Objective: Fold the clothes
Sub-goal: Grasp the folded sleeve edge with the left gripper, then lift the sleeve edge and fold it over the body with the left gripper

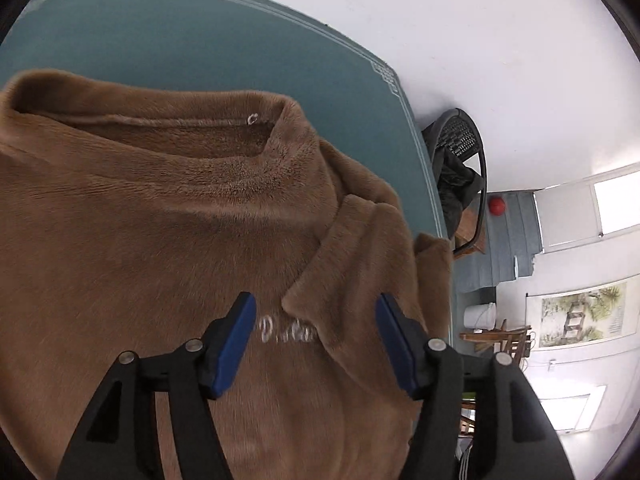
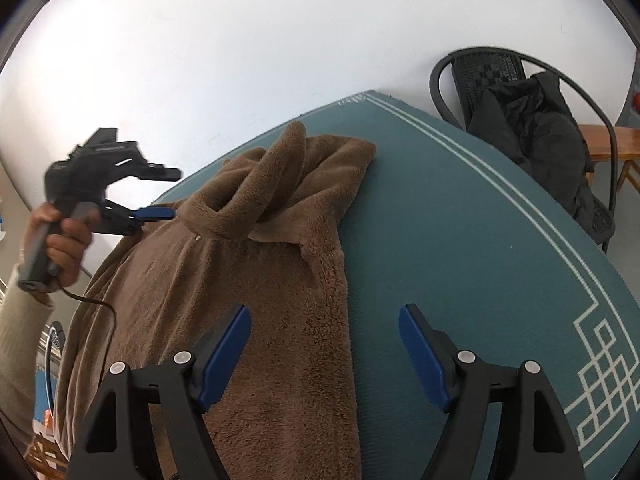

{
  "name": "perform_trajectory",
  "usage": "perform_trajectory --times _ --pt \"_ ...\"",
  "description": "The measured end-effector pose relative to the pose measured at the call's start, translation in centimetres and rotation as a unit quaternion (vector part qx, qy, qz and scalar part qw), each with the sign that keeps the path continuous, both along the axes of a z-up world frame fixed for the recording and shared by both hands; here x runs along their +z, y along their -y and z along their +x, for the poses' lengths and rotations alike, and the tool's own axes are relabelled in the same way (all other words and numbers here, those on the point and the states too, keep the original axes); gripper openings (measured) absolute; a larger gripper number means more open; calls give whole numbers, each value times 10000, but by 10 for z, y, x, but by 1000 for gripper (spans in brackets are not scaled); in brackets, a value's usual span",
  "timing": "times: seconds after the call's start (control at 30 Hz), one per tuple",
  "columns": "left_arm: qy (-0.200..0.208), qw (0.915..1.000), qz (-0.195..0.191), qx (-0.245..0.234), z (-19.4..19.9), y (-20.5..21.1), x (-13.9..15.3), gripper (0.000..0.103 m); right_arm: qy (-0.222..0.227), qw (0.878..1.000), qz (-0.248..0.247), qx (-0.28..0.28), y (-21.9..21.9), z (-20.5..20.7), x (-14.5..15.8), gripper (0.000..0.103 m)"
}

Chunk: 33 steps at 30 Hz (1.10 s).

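Observation:
A brown fleece top (image 1: 160, 220) lies spread on the teal table cover (image 1: 200, 40), collar (image 1: 256, 120) toward the far edge. One sleeve (image 1: 360, 240) is folded in over the chest. My left gripper (image 1: 316, 308) hangs open just above the white embroidered lettering (image 1: 286, 333), its pads clear of the fabric. From the right wrist view, a hand holds the left gripper (image 2: 174, 194) beside the rumpled collar (image 2: 256, 200). My right gripper (image 2: 324, 312) is open over the right edge of the top (image 2: 280, 340), nothing between its fingers.
A black chair (image 2: 532, 128) draped with a dark jacket stands past the table's far corner, a wooden bench (image 2: 612, 140) behind it. The teal cover (image 2: 480, 260) lies bare to the right of the top. A red ball (image 1: 497, 205) and white bucket (image 1: 479, 315) sit on the floor.

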<state>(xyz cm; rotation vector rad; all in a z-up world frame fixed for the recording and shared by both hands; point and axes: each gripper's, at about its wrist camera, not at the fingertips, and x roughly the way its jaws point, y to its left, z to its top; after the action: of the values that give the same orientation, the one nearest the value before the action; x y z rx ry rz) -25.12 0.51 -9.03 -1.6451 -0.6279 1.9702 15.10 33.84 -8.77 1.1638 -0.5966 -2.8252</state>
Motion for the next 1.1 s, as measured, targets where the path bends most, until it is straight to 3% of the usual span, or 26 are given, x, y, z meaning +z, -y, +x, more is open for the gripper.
perform_trajectory --times 0.2,0.4,0.53,0.57,0.6,0.63,0.7,0.8,0.93,1.1 --pt "-353 9990 278 3 -21 -9 -17 67 138 9999 -64 82 -1 -6 -5 78" --pt "-234 9933 686 -903 -19 -46 -30 67 178 9998 -23 120 1 -7 -5 78" --pt "-318 9916 491 -1154 -17 -64 -29 66 202 9997 29 125 3 -5 -5 78" --pt "-297 9924 455 -1100 -19 -68 -30 65 209 9997 46 131 4 -5 -5 78" --pt "-280 9938 362 -1011 -19 -67 -29 54 213 9997 52 136 4 -5 -5 78" --pt "-263 9951 266 -919 -19 -67 -28 37 213 9997 50 139 4 -5 -5 78" --pt "-329 9963 93 -788 -16 -62 -20 13 200 9997 17 138 3 -3 -6 78" --pt "-648 9964 351 -412 -5 -38 9 13 185 9997 -30 136 1 -3 -5 78" --pt "-1216 9887 864 162 20 17 61 13 205 9997 19 136 2 -5 -5 78" --pt "-1817 9743 760 1096 70 109 104 13 216 9997 37 134 3 -7 -4 78"
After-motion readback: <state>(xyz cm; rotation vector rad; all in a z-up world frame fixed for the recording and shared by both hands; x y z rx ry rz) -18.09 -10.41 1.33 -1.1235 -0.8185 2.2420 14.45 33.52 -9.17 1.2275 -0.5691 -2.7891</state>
